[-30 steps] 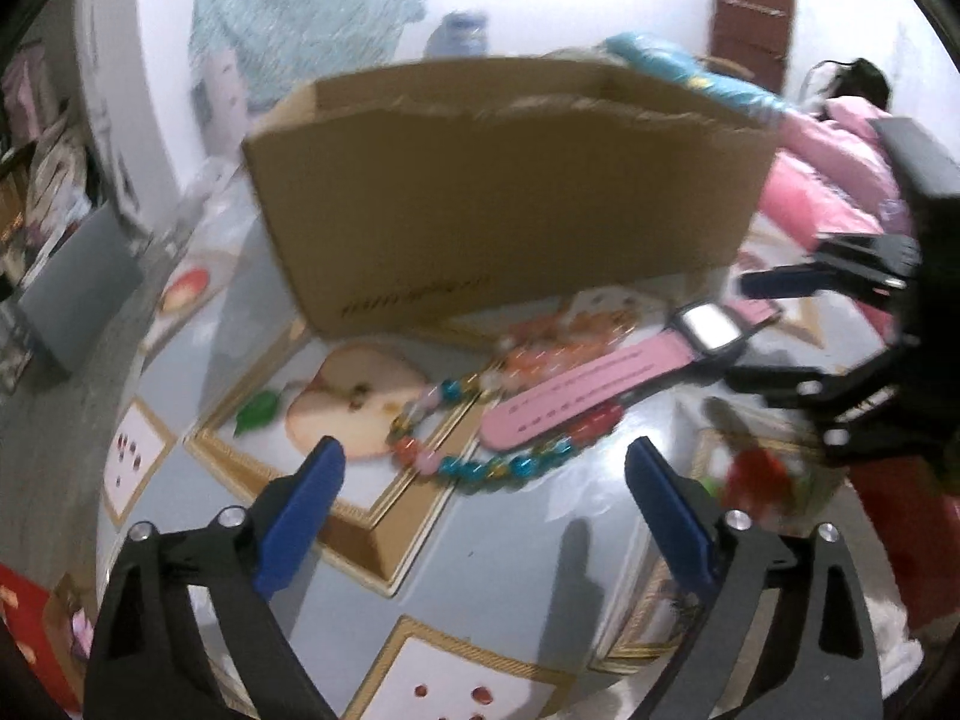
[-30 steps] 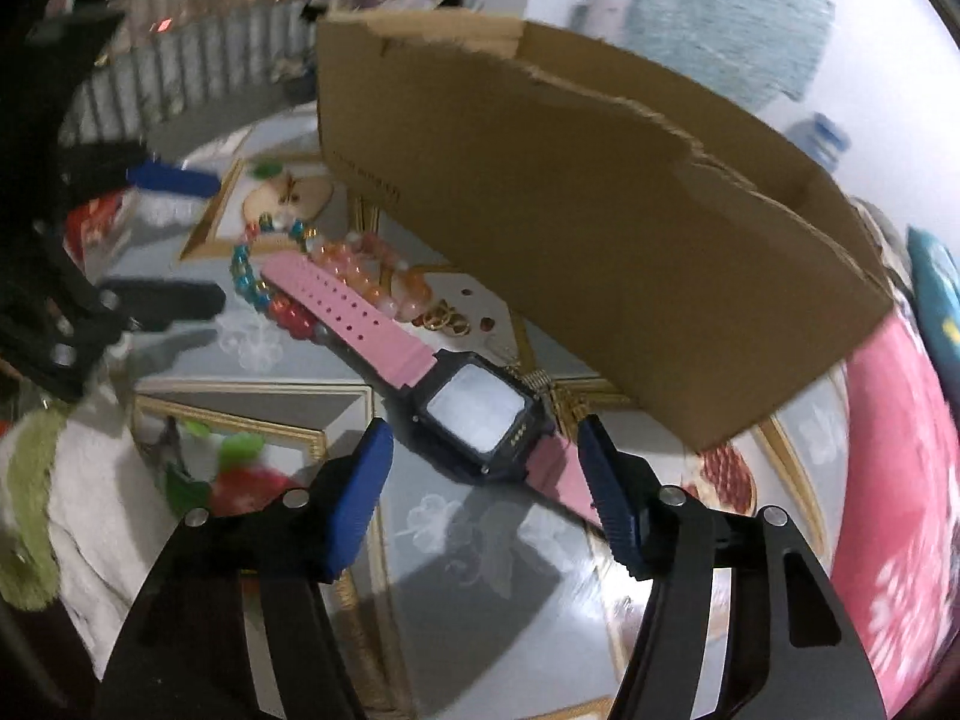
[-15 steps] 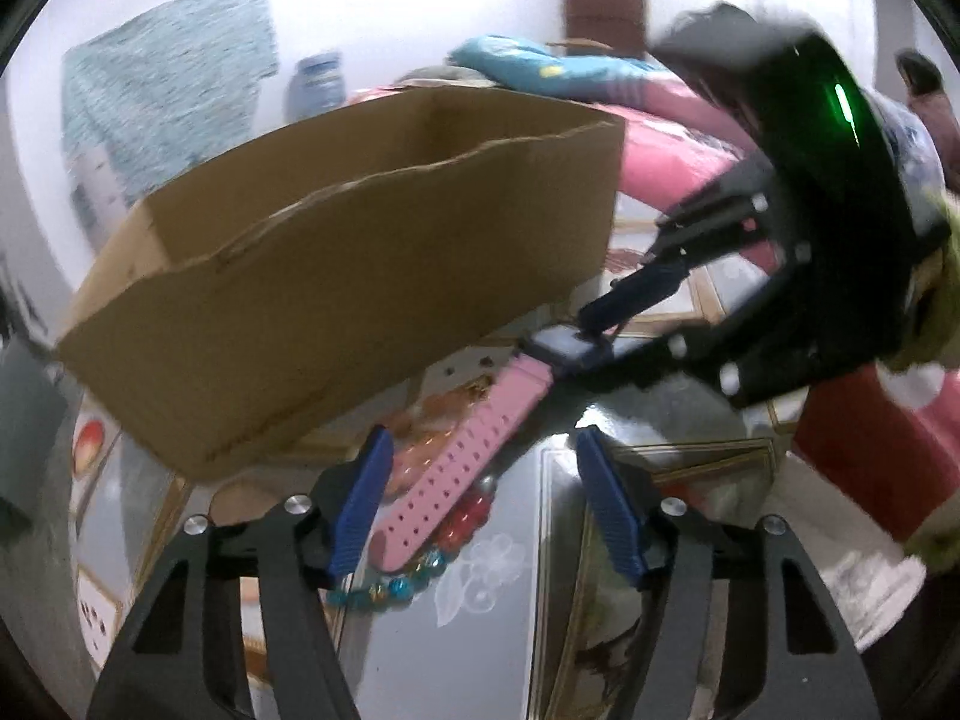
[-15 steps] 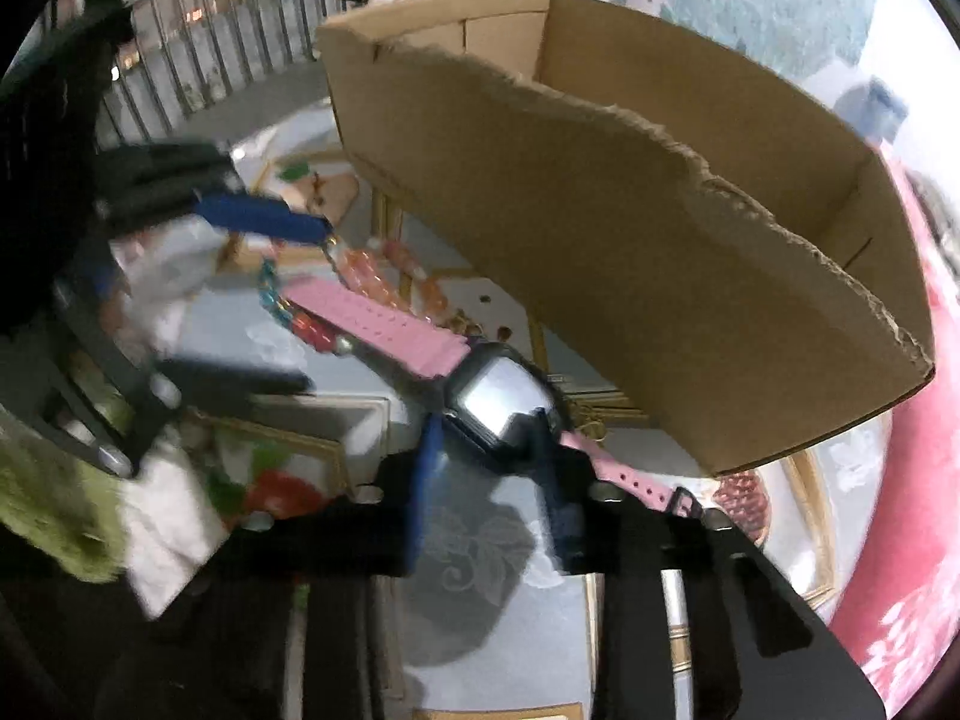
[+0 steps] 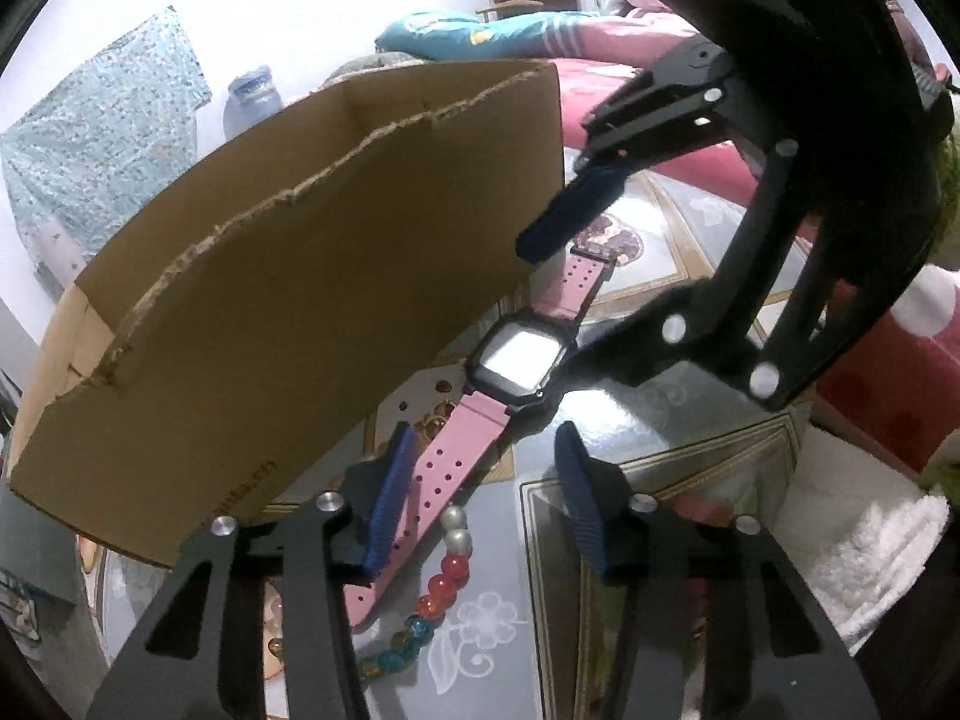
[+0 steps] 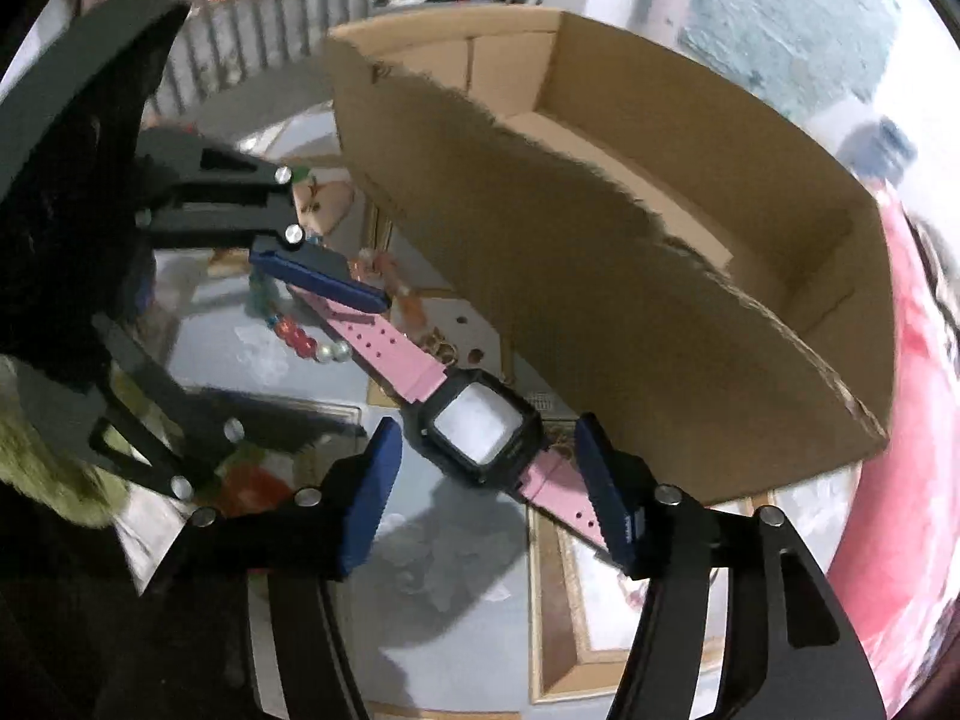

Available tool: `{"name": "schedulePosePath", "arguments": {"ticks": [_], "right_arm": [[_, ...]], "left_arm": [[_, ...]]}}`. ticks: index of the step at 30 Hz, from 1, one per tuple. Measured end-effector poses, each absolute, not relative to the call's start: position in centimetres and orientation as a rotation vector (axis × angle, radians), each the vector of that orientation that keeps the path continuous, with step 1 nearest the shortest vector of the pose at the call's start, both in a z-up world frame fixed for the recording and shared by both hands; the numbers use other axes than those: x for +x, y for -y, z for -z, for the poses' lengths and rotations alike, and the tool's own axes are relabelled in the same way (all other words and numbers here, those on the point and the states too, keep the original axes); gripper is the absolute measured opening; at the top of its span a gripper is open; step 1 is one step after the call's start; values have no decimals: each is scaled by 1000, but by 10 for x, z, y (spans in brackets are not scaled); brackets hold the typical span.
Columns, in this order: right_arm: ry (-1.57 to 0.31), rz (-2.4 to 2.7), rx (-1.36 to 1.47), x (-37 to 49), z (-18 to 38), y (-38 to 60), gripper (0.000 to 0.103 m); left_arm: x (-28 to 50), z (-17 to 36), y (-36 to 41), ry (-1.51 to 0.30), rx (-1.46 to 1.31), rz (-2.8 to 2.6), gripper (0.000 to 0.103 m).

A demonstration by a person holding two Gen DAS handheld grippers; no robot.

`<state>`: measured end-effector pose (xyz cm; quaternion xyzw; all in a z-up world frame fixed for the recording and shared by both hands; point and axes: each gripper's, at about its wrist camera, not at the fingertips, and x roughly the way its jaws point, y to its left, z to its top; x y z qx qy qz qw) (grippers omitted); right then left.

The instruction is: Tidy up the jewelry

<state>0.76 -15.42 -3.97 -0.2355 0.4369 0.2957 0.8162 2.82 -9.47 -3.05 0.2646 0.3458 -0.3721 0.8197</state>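
The left gripper [image 5: 480, 498] is closing its fingers around the long strap of the pink watch [image 5: 516, 360], its left pad just beside the strap and the right pad standing clear, so nothing is pinched yet. The watch is lying on the glossy patterned desk [image 6: 420, 546] just in front of the open cardboard box [image 6: 600, 252], its strap end resting over a bead bracelet [image 5: 444, 576]. Further right, the right gripper [image 6: 486, 492] is spreading its fingers on either side of the watch face and short strap, gripping nothing.
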Motion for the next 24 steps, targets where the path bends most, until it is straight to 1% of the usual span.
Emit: {"name": "schedulePosePath", "arguments": {"ticks": [3, 5, 15, 17, 19, 21, 22, 24], "right_arm": [[-967, -653, -533, 15, 52, 155, 58], [-1003, -666, -544, 18, 60, 156, 57], [-1034, -671, -505, -8, 57, 171, 52], [-1024, -643, -510, -11, 58, 174, 46], [-1025, -617, -520, -7, 62, 174, 43], [-1018, -618, -512, -4, 64, 171, 42], [-1018, -620, -511, -4, 75, 157, 41], [-1031, -641, -486, -3, 75, 164, 38]], "left_arm": [[33, 33, 96, -755, 570, 789, 36], [34, 33, 97, -760, 568, 792, 33], [37, 33, 102, -748, 639, 814, 32], [37, 35, 107, -745, 670, 820, 32], [36, 36, 110, -747, 682, 833, 32], [35, 37, 113, -743, 694, 836, 32], [35, 37, 115, -740, 700, 835, 32], [37, 37, 114, -740, 701, 834, 32]]}}
